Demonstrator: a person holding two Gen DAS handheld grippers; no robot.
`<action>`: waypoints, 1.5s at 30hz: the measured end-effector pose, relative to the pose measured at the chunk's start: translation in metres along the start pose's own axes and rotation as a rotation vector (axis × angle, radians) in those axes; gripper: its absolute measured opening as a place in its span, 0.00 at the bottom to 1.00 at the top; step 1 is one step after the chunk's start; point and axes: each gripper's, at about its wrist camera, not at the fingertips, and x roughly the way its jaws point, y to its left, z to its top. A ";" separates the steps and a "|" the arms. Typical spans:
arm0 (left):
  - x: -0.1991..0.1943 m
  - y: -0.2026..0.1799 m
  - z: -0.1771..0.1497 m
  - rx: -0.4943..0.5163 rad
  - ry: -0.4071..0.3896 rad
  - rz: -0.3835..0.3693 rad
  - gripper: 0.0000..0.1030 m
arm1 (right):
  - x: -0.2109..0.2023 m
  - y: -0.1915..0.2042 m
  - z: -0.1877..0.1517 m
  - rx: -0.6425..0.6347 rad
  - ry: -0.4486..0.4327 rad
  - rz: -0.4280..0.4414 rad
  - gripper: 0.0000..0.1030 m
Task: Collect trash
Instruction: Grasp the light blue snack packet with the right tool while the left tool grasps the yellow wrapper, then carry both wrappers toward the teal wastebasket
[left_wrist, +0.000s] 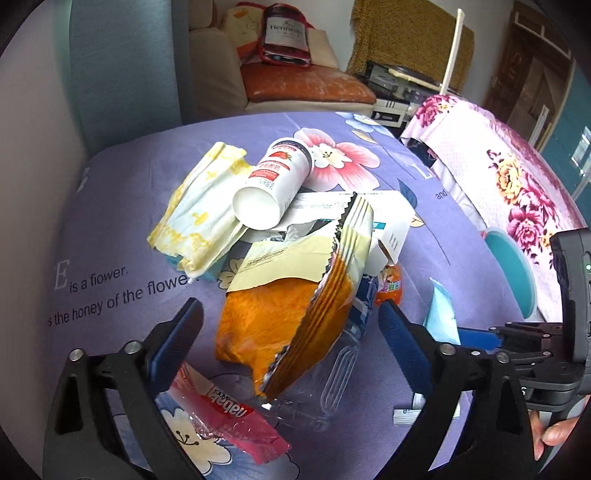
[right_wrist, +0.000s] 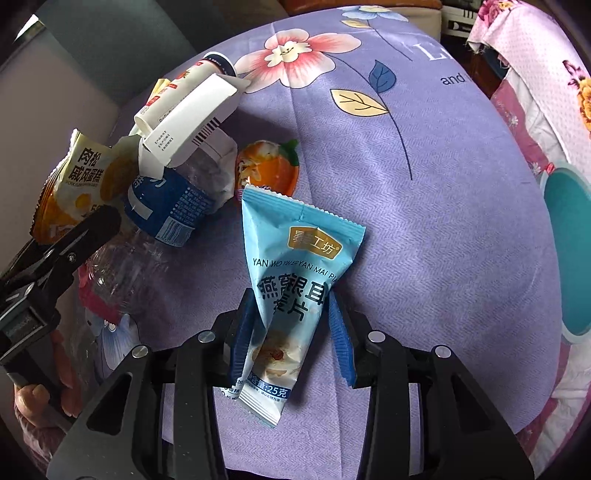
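Farthest left on the purple cloth (left_wrist: 122, 206) lies a crumpled yellow-and-white wrapper (left_wrist: 201, 206), and leaning on it is a tipped white cup (left_wrist: 275, 184), its open mouth facing the camera. Next comes the heart of the pile: an orange bag (left_wrist: 295, 310) lies over a clear bottle (left_wrist: 332, 365) with a blue label, a white carton (left_wrist: 384, 221) rests behind them, and a small orange jelly cup (left_wrist: 389, 284) sits just beside the bottle. The left gripper (left_wrist: 288, 314) hovers over this heap with its jaws spread wide on either side of the orange bag, gripping nothing; a pink wrapper (left_wrist: 225, 413) lies by its left finger. Further right, apart from the pile, the blue sachet (right_wrist: 291, 295) lies flat on the cloth, and the right gripper (right_wrist: 291, 321) straddles it, blue fingers (right_wrist: 242, 332) close on both sides, nearly touching it; whether they already pinch it I cannot tell, though it does not look lifted. At the far right a teal bin (right_wrist: 565, 251) shows at the edge of the cloth. The step in hand seems to be picking up the sachet; the next move likely calls for closing fully on it, lifting it and carrying it rightward to the bin, while the left settles on the bag.
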 end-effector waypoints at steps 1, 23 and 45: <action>0.003 0.001 0.002 -0.006 0.018 -0.008 0.63 | -0.001 -0.007 -0.002 0.008 -0.003 0.004 0.36; -0.047 -0.093 0.012 0.083 0.021 -0.192 0.25 | -0.050 -0.092 -0.031 0.170 -0.113 0.075 0.36; 0.006 -0.142 -0.008 0.099 0.174 -0.216 0.26 | -0.073 -0.158 -0.047 0.292 -0.201 0.093 0.36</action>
